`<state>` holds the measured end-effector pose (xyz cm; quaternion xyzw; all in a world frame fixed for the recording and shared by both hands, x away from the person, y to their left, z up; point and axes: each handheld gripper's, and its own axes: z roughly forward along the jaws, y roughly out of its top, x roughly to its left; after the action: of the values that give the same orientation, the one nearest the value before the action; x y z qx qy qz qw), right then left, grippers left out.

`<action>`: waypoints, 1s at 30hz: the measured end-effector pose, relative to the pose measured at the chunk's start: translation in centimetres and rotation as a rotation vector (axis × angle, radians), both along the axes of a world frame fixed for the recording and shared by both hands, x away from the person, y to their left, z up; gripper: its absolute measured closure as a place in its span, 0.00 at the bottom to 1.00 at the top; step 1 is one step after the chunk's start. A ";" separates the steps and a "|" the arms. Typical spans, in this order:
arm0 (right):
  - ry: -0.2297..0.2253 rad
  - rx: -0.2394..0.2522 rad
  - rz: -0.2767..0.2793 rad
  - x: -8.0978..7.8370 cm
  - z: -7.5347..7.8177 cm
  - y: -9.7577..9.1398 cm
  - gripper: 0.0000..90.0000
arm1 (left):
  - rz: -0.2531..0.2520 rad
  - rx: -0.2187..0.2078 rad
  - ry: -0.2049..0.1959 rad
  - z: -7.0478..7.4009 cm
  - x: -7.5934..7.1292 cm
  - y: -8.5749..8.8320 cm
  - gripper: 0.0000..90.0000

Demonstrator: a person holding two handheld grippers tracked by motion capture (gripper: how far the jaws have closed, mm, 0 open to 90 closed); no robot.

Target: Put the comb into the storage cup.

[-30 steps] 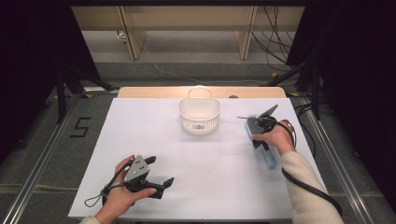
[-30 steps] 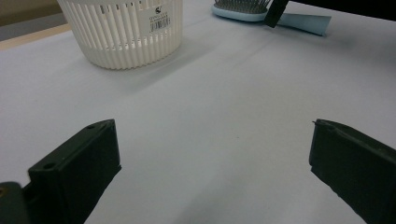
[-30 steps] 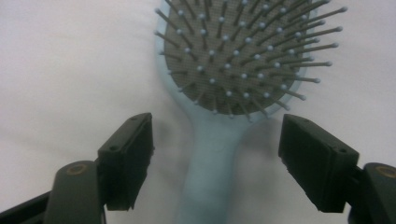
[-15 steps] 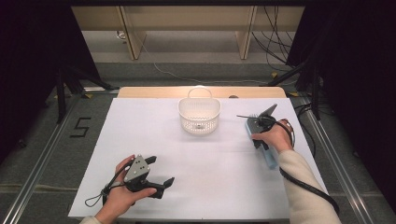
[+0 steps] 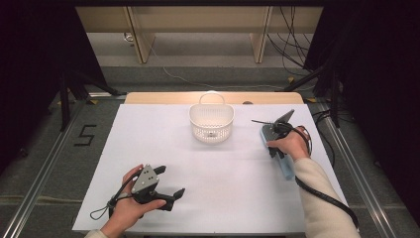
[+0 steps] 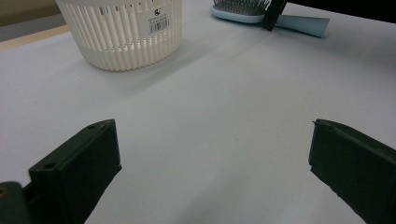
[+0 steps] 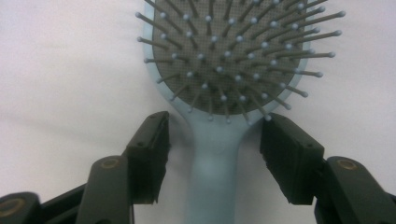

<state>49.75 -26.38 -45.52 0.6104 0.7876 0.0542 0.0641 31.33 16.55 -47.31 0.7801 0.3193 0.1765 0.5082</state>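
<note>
A light blue hairbrush (image 7: 229, 56) lies bristles up on the white table, right of a white slatted basket (image 5: 211, 124). My right gripper (image 7: 215, 140) points down over the brush (image 5: 286, 168). Its jaws stand on either side of the neck where the handle meets the head. They have just been closing, with a gap still showing on both sides. My left gripper (image 5: 169, 182) rests at the table's near left, open, with nothing between its jaws (image 6: 212, 158). Ahead of it are the basket (image 6: 126, 32) and the brush (image 6: 243, 9).
The white sheet (image 5: 148, 144) covers a wooden table (image 5: 148, 97) with metal rails alongside. Cables trail from both grippers. Bare sheet lies between the two hands and in front of the basket.
Both hands stay where they were. Any narrowing of the right jaws is too small to make out from the high view.
</note>
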 end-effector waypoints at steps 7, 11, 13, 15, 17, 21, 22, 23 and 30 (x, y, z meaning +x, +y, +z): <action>0.012 -0.001 -0.004 0.1 0.0 0.1 0.53 | 0.001 -0.003 0.000 0.0 0.0 0.0 0.02; 0.025 -0.003 -0.009 0.2 0.2 0.2 0.58 | -0.001 -0.002 -0.002 0.0 0.0 0.0 0.02; 0.030 -0.005 -0.008 0.3 0.2 0.1 0.59 | -0.001 -0.002 -0.002 0.0 0.0 0.0 0.02; 0.032 -0.004 -0.011 0.3 0.2 0.0 0.61 | -0.001 -0.002 -0.002 0.0 0.0 0.0 0.02; 0.035 0.000 -0.009 0.3 0.2 -0.1 0.62 | -0.002 -0.002 -0.001 0.0 0.0 0.0 0.02; 0.038 -0.001 -0.014 0.3 0.2 -0.1 0.65 | 0.000 -0.004 -0.002 0.0 0.0 0.0 0.02; 0.038 0.000 -0.017 0.4 0.2 -0.1 0.65 | 0.000 -0.003 -0.002 0.0 0.0 0.0 0.02; 0.040 -0.002 -0.019 0.4 0.2 -0.1 0.65 | 0.000 -0.003 -0.002 0.0 0.0 0.0 0.02; 0.055 -0.007 -0.027 0.5 0.2 0.0 0.69 | -0.003 -0.002 -0.003 0.1 -0.1 0.0 0.02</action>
<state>50.24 -26.33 -45.28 0.6218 0.7811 0.0338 0.0455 31.26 16.53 -47.25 0.7798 0.3175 0.1764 0.5098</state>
